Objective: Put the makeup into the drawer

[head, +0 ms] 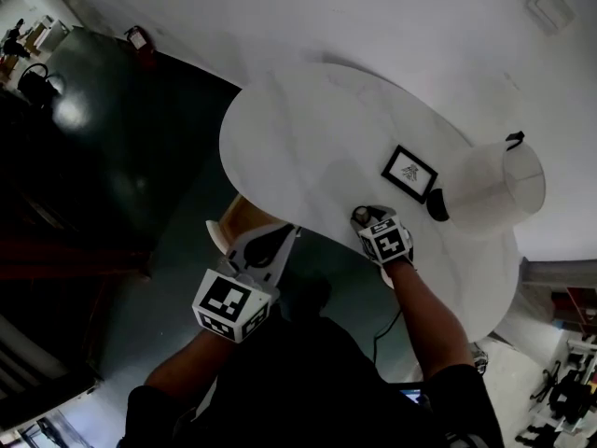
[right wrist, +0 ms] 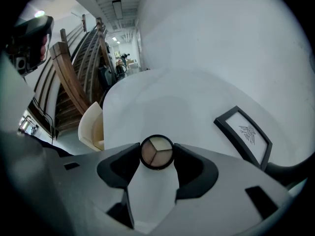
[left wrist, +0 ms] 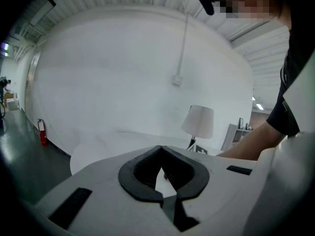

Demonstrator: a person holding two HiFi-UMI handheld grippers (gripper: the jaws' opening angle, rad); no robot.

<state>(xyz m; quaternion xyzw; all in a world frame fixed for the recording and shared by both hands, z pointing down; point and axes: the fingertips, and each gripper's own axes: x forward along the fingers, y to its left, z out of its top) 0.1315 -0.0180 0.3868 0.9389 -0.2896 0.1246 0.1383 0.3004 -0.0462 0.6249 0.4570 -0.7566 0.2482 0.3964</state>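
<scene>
Clasping makeup compact (right wrist: 157,152), right gripper (right wrist: 157,150), white table (right wrist: 162,97)

The table (head: 280,147) has a smooth white top with faint marbling and a soft sheen, and the floor (head: 140,157) beside it is dark and glossy, throwing back light. On the table, the lampshade (head: 499,189) looks like thin white cloth, the picture frame (head: 409,173) is smooth black, and the makeup compact (right wrist: 157,152) has a glossy black rim round matt beige powders. At the table's edge, the left gripper (left wrist: 161,149) and right gripper (right wrist: 157,154) are matt white plastic with black rubbery pads (right wrist: 118,168).
</scene>
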